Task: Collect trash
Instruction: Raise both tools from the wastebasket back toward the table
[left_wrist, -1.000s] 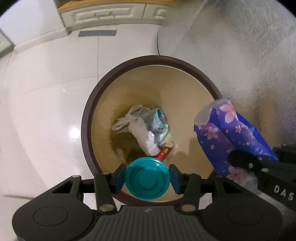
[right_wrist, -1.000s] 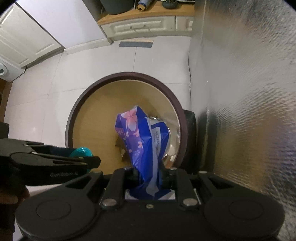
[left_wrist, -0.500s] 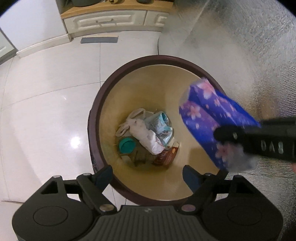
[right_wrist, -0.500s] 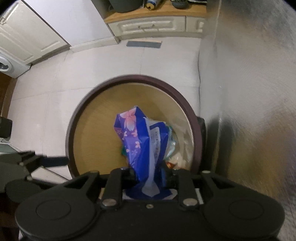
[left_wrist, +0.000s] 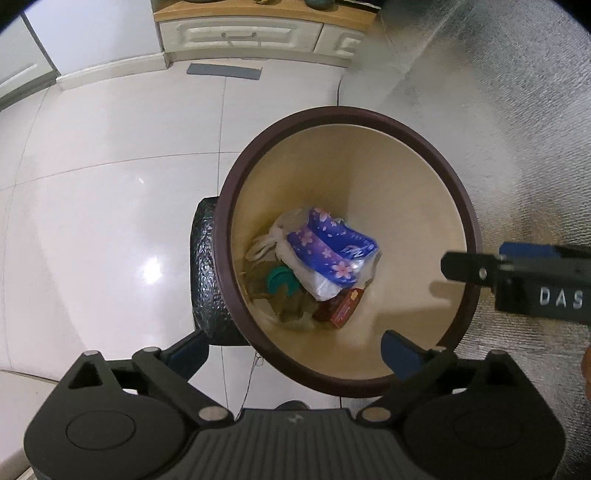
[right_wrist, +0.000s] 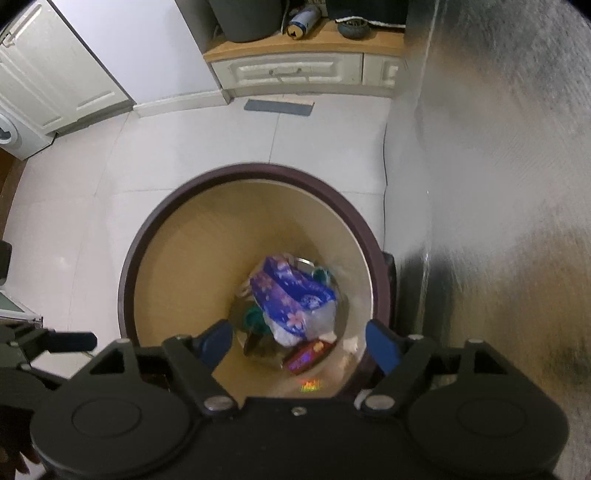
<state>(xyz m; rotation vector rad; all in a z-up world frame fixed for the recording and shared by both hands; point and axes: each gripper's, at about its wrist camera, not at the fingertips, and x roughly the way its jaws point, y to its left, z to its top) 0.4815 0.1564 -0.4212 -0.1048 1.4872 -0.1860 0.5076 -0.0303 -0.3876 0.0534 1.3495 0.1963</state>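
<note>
A round bin with a dark brown rim (left_wrist: 258, 147) (right_wrist: 147, 229) and beige inside stands on the floor below both grippers. At its bottom lie a blue flowered plastic pack (left_wrist: 328, 251) (right_wrist: 291, 295), a teal lid (left_wrist: 279, 278) (right_wrist: 255, 319), a white bag (left_wrist: 266, 245) and a red wrapper (left_wrist: 345, 304) (right_wrist: 308, 354). My left gripper (left_wrist: 295, 354) hangs over the bin's near rim, jaws opening wide, nothing between them. My right gripper (right_wrist: 299, 345) is above the bin, jaws opening, nothing between them; it also shows at the right (left_wrist: 476, 267) in the left wrist view.
White tiled floor (left_wrist: 110, 184) spreads to the left. A silvery textured wall (left_wrist: 517, 110) rises close on the right of the bin. A low cabinet (right_wrist: 295, 70) with a wooden top stands at the back, a white door (right_wrist: 48, 81) and a washing machine (right_wrist: 11, 136) at the far left.
The left gripper let go of the teal lid, which fell into the bin, and opened wide. The right gripper opened and the blue flowered pack dropped onto the trash at the bottom.
</note>
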